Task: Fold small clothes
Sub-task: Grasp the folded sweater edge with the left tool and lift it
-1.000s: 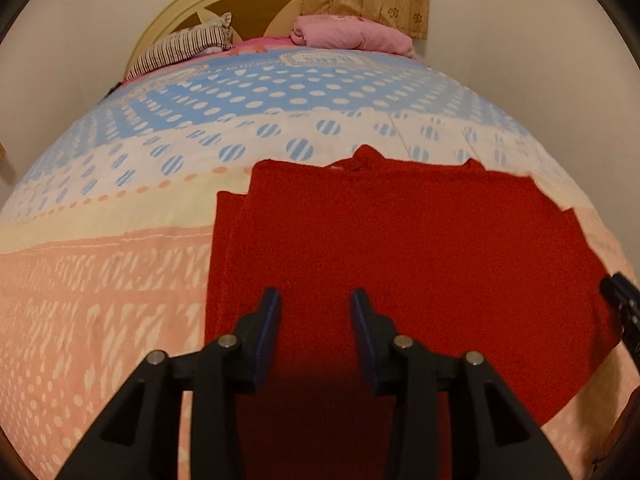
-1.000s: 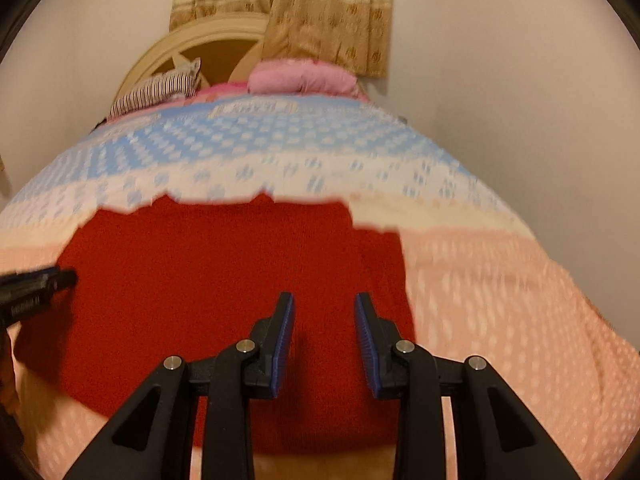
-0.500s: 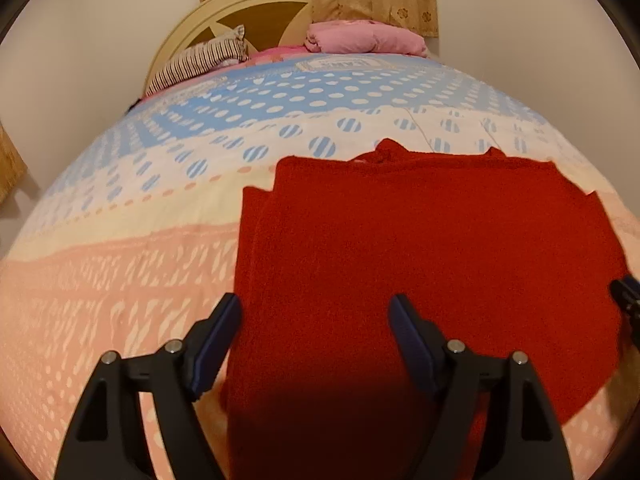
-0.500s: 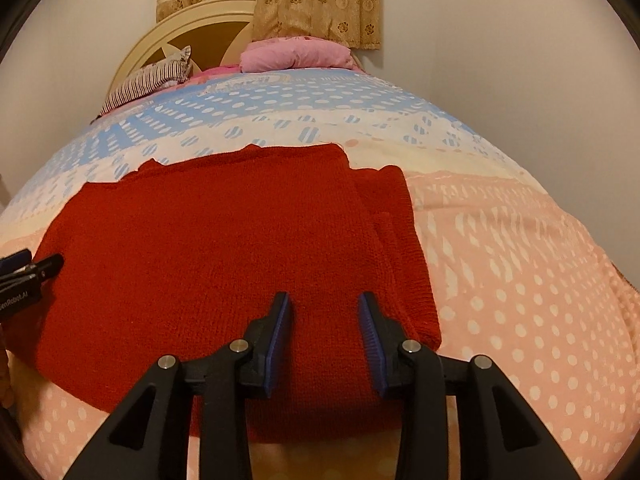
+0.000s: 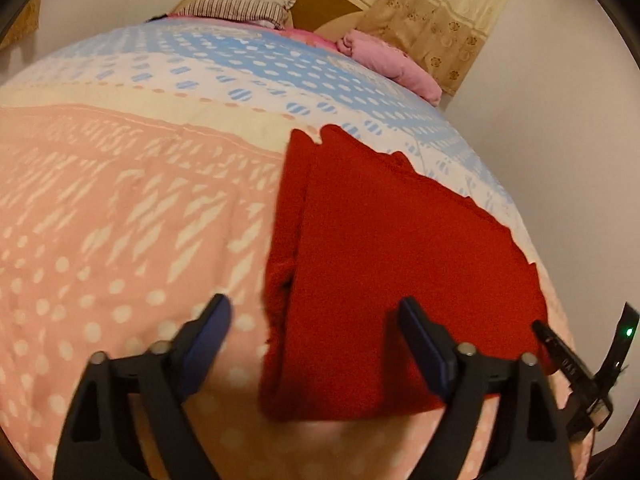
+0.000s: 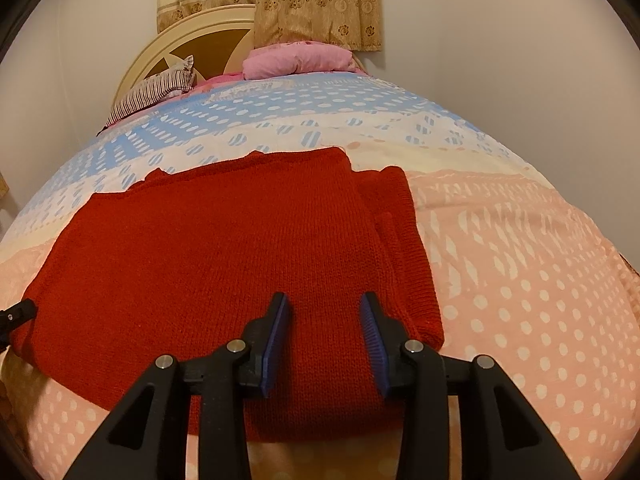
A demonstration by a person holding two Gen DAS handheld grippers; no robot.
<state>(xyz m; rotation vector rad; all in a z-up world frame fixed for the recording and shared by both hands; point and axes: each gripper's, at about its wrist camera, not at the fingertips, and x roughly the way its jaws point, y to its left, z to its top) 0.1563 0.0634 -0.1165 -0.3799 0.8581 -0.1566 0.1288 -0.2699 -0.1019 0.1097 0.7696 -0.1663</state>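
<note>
A red knit garment [image 5: 392, 264] lies flat on the bed, partly folded, with a sleeve tucked along each side. My left gripper [image 5: 316, 332] is wide open and empty, above the garment's near left corner, one finger over the bedspread and one over the cloth. My right gripper [image 6: 325, 328] is open and empty over the garment [image 6: 224, 256] near its near right edge, beside the folded sleeve [image 6: 404, 240]. The right gripper's tip [image 5: 568, 360] shows at the right edge of the left wrist view, and the left gripper's tip [image 6: 16, 314] at the left edge of the right wrist view.
The bed has a pink, cream and blue dotted bedspread [image 6: 520, 280]. A striped pillow [image 6: 156, 94], a pink bundle [image 6: 296, 58] and a round headboard [image 6: 200, 44] are at the far end. A curtain [image 6: 312, 0] hangs behind. A wall [image 6: 520, 60] runs along the right.
My left gripper has opened from narrow to wide and swung left toward the garment's left corner. My right gripper has stayed open and come lower over the garment's right side.
</note>
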